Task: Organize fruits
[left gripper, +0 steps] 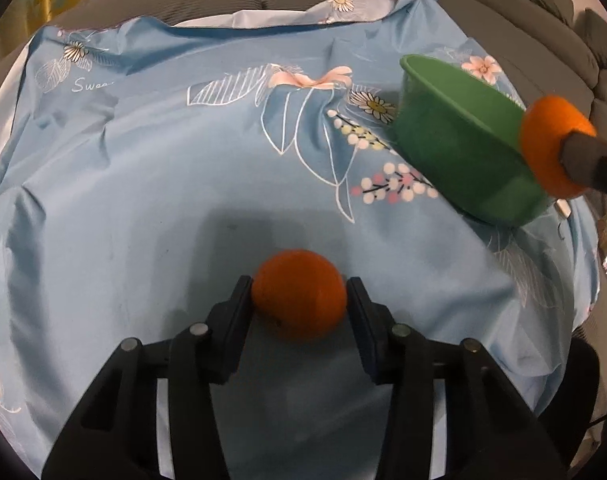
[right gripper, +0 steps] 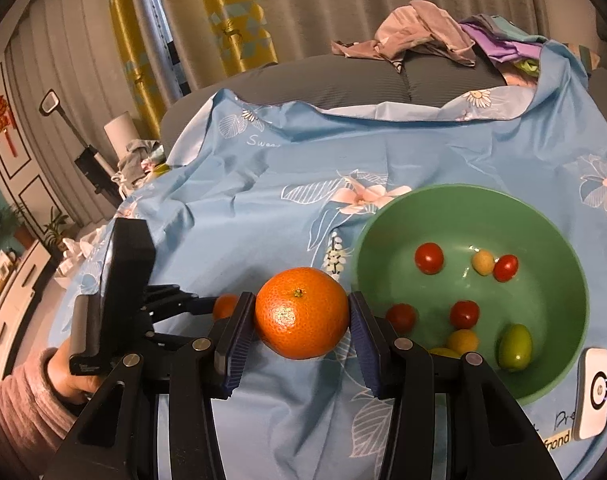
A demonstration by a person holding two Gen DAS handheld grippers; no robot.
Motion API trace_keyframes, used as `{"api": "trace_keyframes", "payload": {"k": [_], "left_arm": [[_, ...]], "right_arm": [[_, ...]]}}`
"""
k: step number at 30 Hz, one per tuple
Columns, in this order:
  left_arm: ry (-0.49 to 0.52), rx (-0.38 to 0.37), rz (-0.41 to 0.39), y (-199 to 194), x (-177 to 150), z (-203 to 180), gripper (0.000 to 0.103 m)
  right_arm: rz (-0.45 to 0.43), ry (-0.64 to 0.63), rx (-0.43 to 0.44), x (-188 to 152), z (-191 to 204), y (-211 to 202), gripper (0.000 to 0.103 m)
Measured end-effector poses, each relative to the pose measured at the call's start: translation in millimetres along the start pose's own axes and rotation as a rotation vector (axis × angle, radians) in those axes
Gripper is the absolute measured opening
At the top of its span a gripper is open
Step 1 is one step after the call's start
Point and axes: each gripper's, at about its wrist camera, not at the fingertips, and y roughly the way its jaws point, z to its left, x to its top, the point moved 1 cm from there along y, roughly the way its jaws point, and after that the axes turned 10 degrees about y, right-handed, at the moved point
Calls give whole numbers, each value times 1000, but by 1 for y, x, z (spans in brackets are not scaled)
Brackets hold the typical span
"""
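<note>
My left gripper (left gripper: pixel 299 292) is shut on an orange tangerine (left gripper: pixel 299 294), low over the blue flowered cloth (left gripper: pixel 143 200). My right gripper (right gripper: pixel 301 312) is shut on a second tangerine (right gripper: pixel 301 312), held above the cloth just left of the green bowl (right gripper: pixel 559 232). The bowl holds several small red, yellow and green tomatoes (right gripper: pixel 429 258). In the left wrist view the bowl (left gripper: pixel 455 140) is at the right, with the right gripper's tangerine (left gripper: pixel 551 144) over its near rim. The left gripper and its tangerine (right gripper: pixel 224 306) show at the left of the right wrist view.
A white device (right gripper: pixel 593 392) lies on the cloth beside the bowl's right side. A grey sofa (right gripper: pixel 343 80) with piled clothes (right gripper: pixel 423 32) sits behind the cloth. Curtains (right gripper: pixel 231 12) and clutter stand at the back left.
</note>
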Motion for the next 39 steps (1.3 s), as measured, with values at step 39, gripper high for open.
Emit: {"api": "trace_keyframes", "payload": {"k": [39], "left_arm": [[197,-101,-29,4,140,-129,42]], "right_arm": [[-46,176,-275,11,-111,-46,48]]}}
